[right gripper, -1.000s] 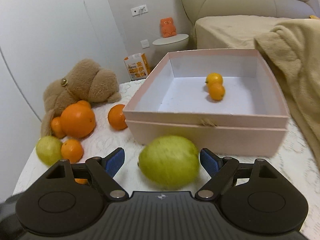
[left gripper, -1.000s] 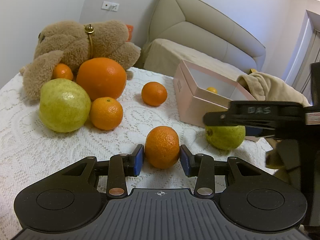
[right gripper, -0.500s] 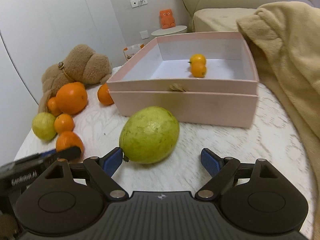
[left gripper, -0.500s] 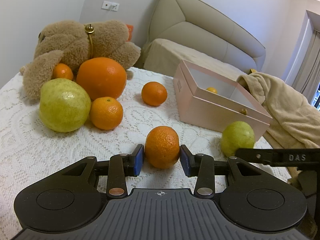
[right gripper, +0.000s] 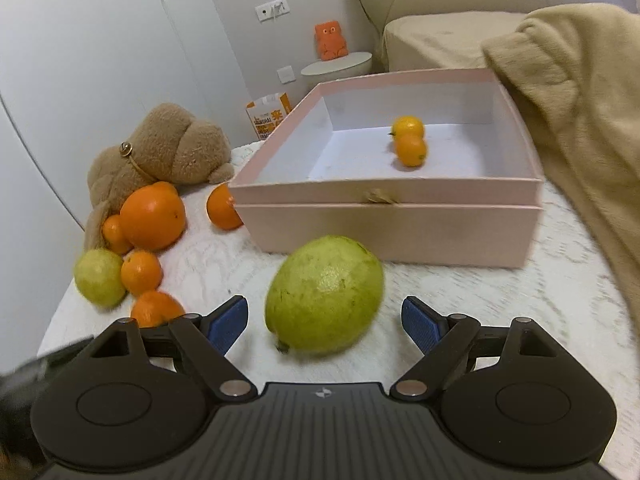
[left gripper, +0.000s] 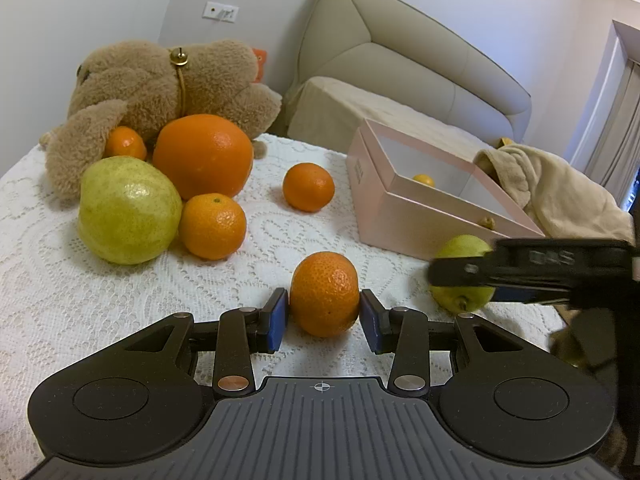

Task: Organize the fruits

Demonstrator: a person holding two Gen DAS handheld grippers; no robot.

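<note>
My left gripper (left gripper: 324,318) is shut on a tangerine (left gripper: 325,294) that rests on the lace cloth. My right gripper (right gripper: 325,322) is open around a green guava (right gripper: 324,294) lying on the cloth in front of the pink box (right gripper: 388,224); its pads stand apart from the fruit. The guava also shows in the left wrist view (left gripper: 460,276), partly behind the right gripper's finger. The box holds two small oranges (right gripper: 409,142). A big orange (left gripper: 203,156), a second guava (left gripper: 128,210) and several tangerines (left gripper: 212,226) lie at the left.
A brown plush toy (left gripper: 160,84) lies at the table's far left behind the fruit. A beige blanket (right gripper: 580,120) is heaped to the right of the box. A sofa stands beyond the table. The table's edge runs close by at the left.
My right gripper has moved forward and up so the guava sits between its open fingers; in the left view its finger rose across the guava. The left gripper and tangerine have not moved.
</note>
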